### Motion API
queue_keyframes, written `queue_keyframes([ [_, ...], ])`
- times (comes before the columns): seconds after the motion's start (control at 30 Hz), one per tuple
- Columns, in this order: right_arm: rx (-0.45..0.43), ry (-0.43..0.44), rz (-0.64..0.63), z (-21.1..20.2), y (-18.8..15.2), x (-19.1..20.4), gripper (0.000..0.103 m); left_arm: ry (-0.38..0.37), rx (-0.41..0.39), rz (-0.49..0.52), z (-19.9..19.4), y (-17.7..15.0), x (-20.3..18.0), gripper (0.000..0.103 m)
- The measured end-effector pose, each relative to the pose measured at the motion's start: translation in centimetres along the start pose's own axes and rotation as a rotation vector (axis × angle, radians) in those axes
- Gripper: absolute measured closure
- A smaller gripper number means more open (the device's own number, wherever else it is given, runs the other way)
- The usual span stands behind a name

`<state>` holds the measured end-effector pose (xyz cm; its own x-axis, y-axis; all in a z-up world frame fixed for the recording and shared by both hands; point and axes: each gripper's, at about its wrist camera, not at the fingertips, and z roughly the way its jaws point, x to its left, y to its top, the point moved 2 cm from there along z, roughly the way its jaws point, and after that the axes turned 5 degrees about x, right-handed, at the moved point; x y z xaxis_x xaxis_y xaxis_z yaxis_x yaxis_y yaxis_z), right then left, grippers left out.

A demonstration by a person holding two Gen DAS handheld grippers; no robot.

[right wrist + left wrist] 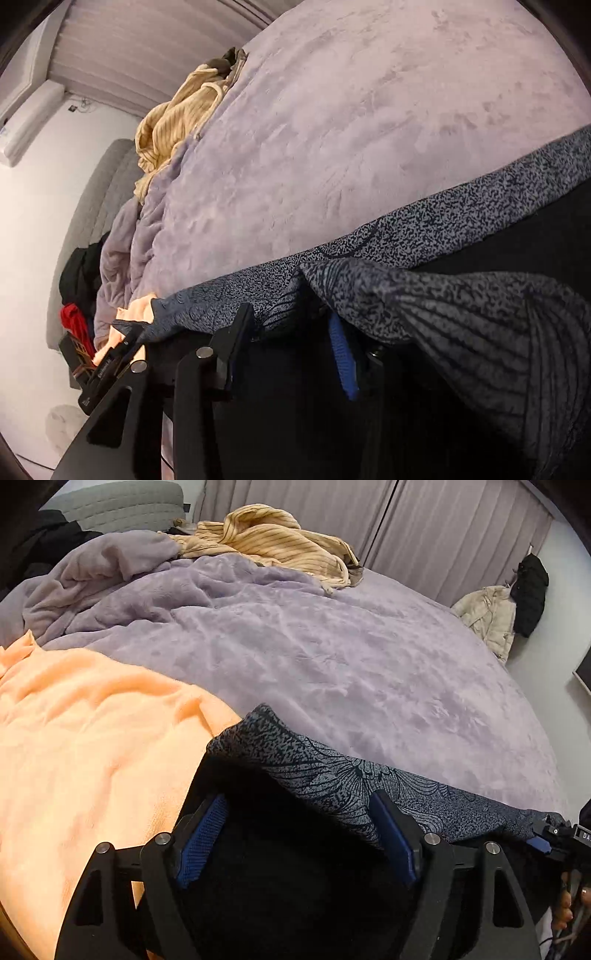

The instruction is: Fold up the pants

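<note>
The pants (pixel 332 771) are dark grey-blue with a black speckled and flower print. They lie stretched as a band along the near edge of the bed, over both grippers. My left gripper (pixel 299 834) stands open, its blue pads (pixel 203 834) wide apart, with dark cloth lying loose between and over them. In the right wrist view the pants (pixel 443 229) drape across my right gripper (pixel 291 343). It is open too, with a fold hanging over its blue pad (pixel 343 362) and no pad pressing on cloth. The right gripper (pixel 554 836) also shows at the left wrist view's right edge.
A lilac plush blanket (pixel 351 657) covers the bed. An orange cloth (pixel 74 738) lies at the near left. A beige striped garment (pixel 277 539) is bunched at the far side. Jackets (pixel 491 616) hang on the right wall. Curtains (pixel 424 520) close the back.
</note>
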<state>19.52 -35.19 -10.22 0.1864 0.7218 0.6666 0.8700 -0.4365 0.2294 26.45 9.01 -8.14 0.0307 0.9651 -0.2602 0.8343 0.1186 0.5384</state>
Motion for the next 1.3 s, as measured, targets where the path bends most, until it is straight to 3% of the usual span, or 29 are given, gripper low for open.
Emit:
queue_keyframes([
  [0.03,-0.017,-0.001,-0.011,-0.7,-0.3,0.4,0.038,-0.002,-0.022,0.007,-1.3,0.0,-0.1,0.023],
  [0.1,-0.061,-0.033,-0.060,-2.6,-1.3,1.9,0.030,0.009,-0.081,0.030,-3.8,0.2,0.1,0.023],
  [0.17,-0.093,0.004,-0.158,-4.5,-2.7,4.3,0.036,0.005,-0.123,0.051,-5.5,0.8,-0.3,0.023],
  [0.2,-0.094,0.022,-0.228,-4.8,-3.4,5.9,0.051,-0.003,-0.129,0.067,-5.7,0.8,-0.6,0.023],
  [0.23,-0.082,0.013,-0.280,-4.8,-4.0,7.4,0.059,-0.014,-0.112,0.089,-5.3,0.8,-1.3,0.023],
  [0.33,-0.012,-0.072,-0.396,-0.9,-4.5,10.0,0.060,-0.018,-0.043,0.136,-2.0,0.3,-3.7,0.023],
  [0.4,0.018,-0.132,-0.387,2.2,-4.0,9.7,0.060,-0.023,0.002,0.152,0.6,0.1,-5.2,0.023],
  [0.47,0.002,-0.247,-0.378,4.5,-2.8,8.7,0.067,0.036,0.030,0.169,2.9,0.0,-6.0,0.023],
  [0.5,-0.019,-0.264,-0.380,4.9,-2.3,8.3,0.075,0.067,0.053,0.175,4.0,-0.1,-6.1,0.023],
  [0.57,-0.069,-0.329,-0.368,4.7,-0.9,7.7,0.075,0.083,0.076,0.192,5.4,0.0,-6.2,0.023],
  [0.73,-0.151,-0.286,-0.249,0.2,0.5,6.1,0.066,0.144,0.069,0.240,3.5,0.4,-7.1,0.023],
  [0.83,-0.194,-0.194,-0.213,-4.6,-1.4,5.3,0.050,0.078,0.048,0.282,0.6,-0.3,-8.6,0.023],
  [0.93,-0.258,-0.147,-0.182,-10.3,-4.6,3.2,0.048,-0.019,0.042,0.379,-2.0,-2.1,-12.7,0.023],
  [1.0,-0.316,-0.150,-0.152,-14.6,-7.3,1.0,0.045,-0.126,0.049,0.451,-3.6,-4.0,-16.6,0.023],
  [1.13,-0.402,-0.178,-0.029,-22.2,-13.0,-5.1,0.038,-0.395,0.163,0.542,-4.6,-8.9,-25.0,0.023],
  [1.2,-0.437,-0.210,0.033,-25.2,-15.7,-7.9,0.038,-0.465,0.207,0.581,-4.3,-11.3,-28.7,0.023],
  [1.3,-0.477,-0.210,0.143,-28.8,-19.9,-12.1,0.038,-0.512,0.257,0.628,-3.3,-14.3,-33.4,0.023],
])
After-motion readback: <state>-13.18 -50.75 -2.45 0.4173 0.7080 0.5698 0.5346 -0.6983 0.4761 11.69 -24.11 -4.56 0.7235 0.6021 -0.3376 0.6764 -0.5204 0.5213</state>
